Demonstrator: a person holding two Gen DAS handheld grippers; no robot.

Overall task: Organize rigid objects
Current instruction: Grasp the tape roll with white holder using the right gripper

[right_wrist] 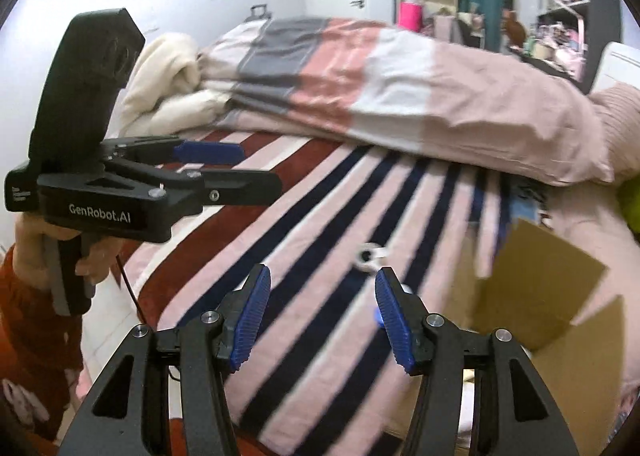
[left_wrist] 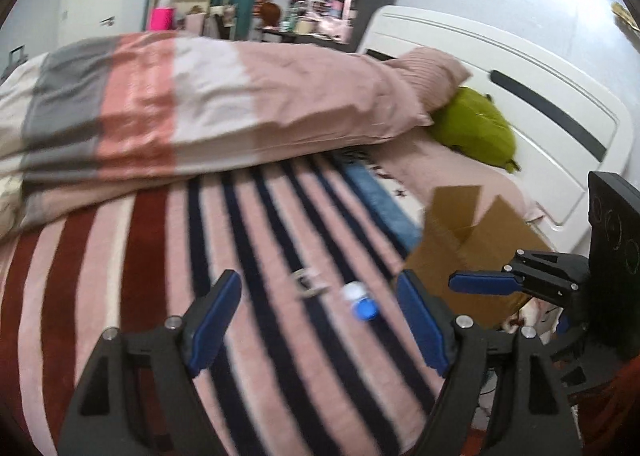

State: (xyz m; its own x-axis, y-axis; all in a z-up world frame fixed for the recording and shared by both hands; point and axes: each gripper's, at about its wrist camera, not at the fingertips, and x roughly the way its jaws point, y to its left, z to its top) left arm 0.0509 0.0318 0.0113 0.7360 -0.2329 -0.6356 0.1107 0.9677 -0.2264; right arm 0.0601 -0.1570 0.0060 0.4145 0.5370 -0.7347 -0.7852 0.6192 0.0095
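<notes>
A wide bed covered by a striped blanket (left_wrist: 248, 248) in pink, dark red, white and navy filled most of both views. Across its far side lay a bulky folded duvet (left_wrist: 208, 104) banded in grey, salmon, white and dusty pink, with a cream fleece throw (right_wrist: 168, 84) bunched at its end in the right wrist view. A white panelled headboard (left_wrist: 500, 68) stood behind a lime-green plush cushion (left_wrist: 476, 132) tucked under a pink pillow.

An open brown cardboard box (left_wrist: 464, 244) with raised flaps sat on the blanket near the headboard end; in the right wrist view it lay at the right edge (right_wrist: 548, 296), just beside the right finger.

The left gripper (left_wrist: 320, 320), black with blue ribbed pads, hovered over the navy stripes with its tongs spread wide and nothing between them. The right gripper (right_wrist: 322, 320) likewise had its tongs spread apart and empty. From the right wrist view the left gripper (right_wrist: 232, 168) appeared side-on at the left, held in the person's hand (right_wrist: 68, 252).

A small white container with a blue cap (left_wrist: 362, 302) lay on the blanket ahead of the left gripper, close to its right finger and near the box; in the right wrist view only a blurred blue-white edge showed beside the right finger. Just beyond it lay a small white-and-dark rigid object (left_wrist: 308, 283), blurred, also seen ahead of the right gripper (right_wrist: 368, 255); what it was could not be told.
</notes>
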